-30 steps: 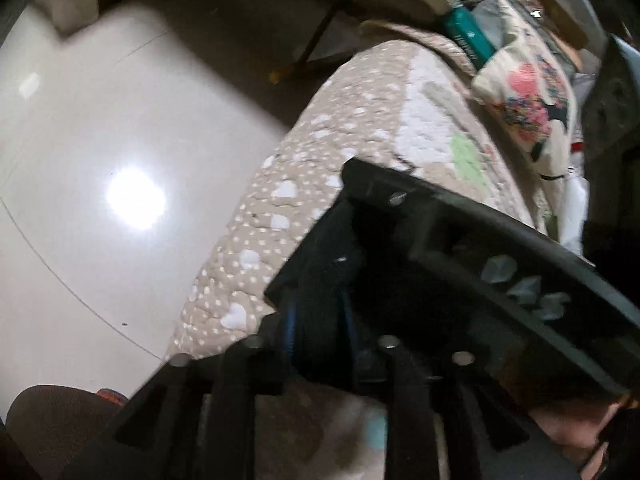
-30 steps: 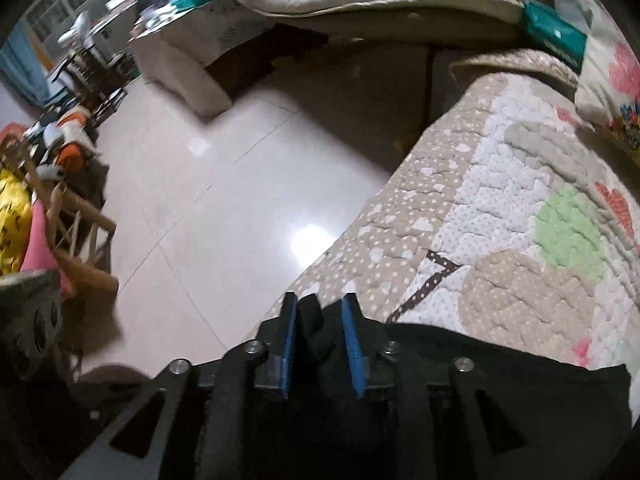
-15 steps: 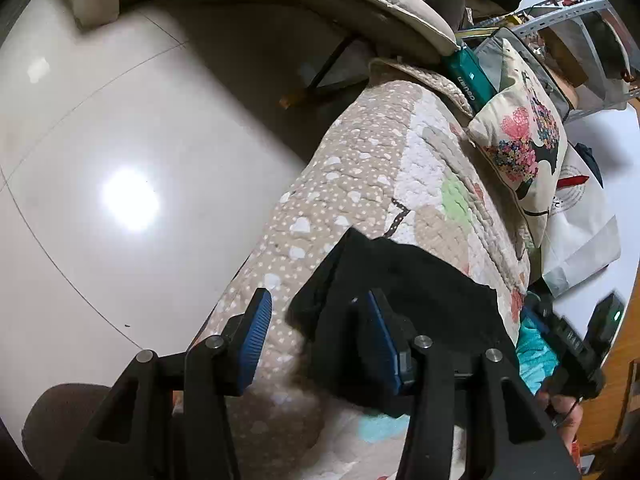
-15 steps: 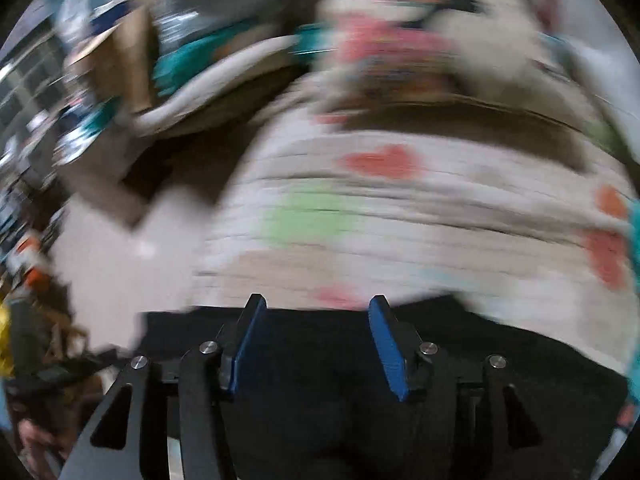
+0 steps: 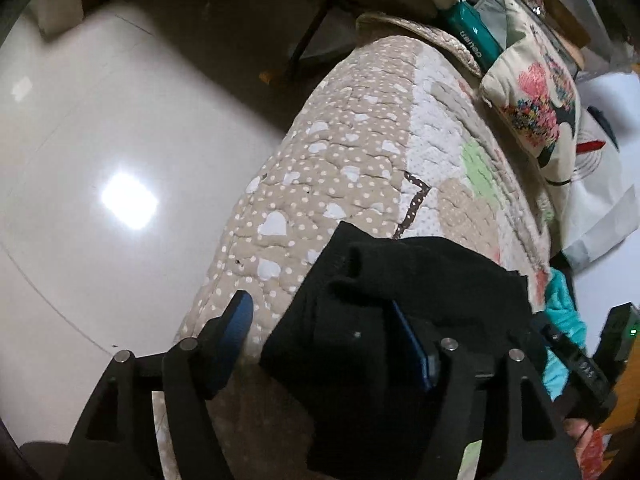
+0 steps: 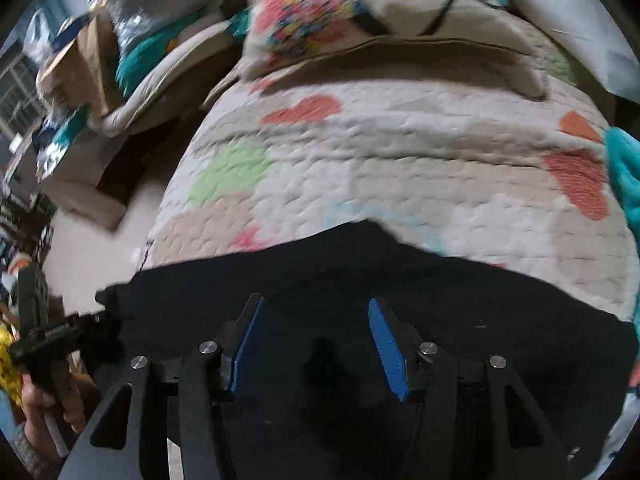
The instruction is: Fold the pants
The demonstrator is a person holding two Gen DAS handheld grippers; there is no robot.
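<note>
One garment: black pants (image 5: 420, 280), a single piece, lying bunched at the near edge of the quilted sofa cover (image 5: 360, 152); the right wrist view shows the same cloth (image 6: 340, 264) spread wider across the quilt.
Feel: soft, limp and light by the look of it; likely to sag and drape, with no stiffness to hold a crease unaided.
Slip: matte knit on a textured quilt, so it should drag, not slide.
Where to grip: probably at a corner or hem edge, such as the rolled lump (image 5: 360, 264) at the near corner, pinching the layers together.
Two grippers: left gripper (image 5: 328, 336) has its jaws opening, the cloth bunched between them and lying over the right finger, the left pad clear of it; right gripper (image 6: 316, 340) stands apart above the cloth, nothing pinched.
Two cushions: one floral cushion (image 5: 532, 100), one pale cushion (image 5: 600, 200) beyond it.
One turquoise cloth (image 6: 624, 176): at the quilt's far side, apart from the pants.
</note>
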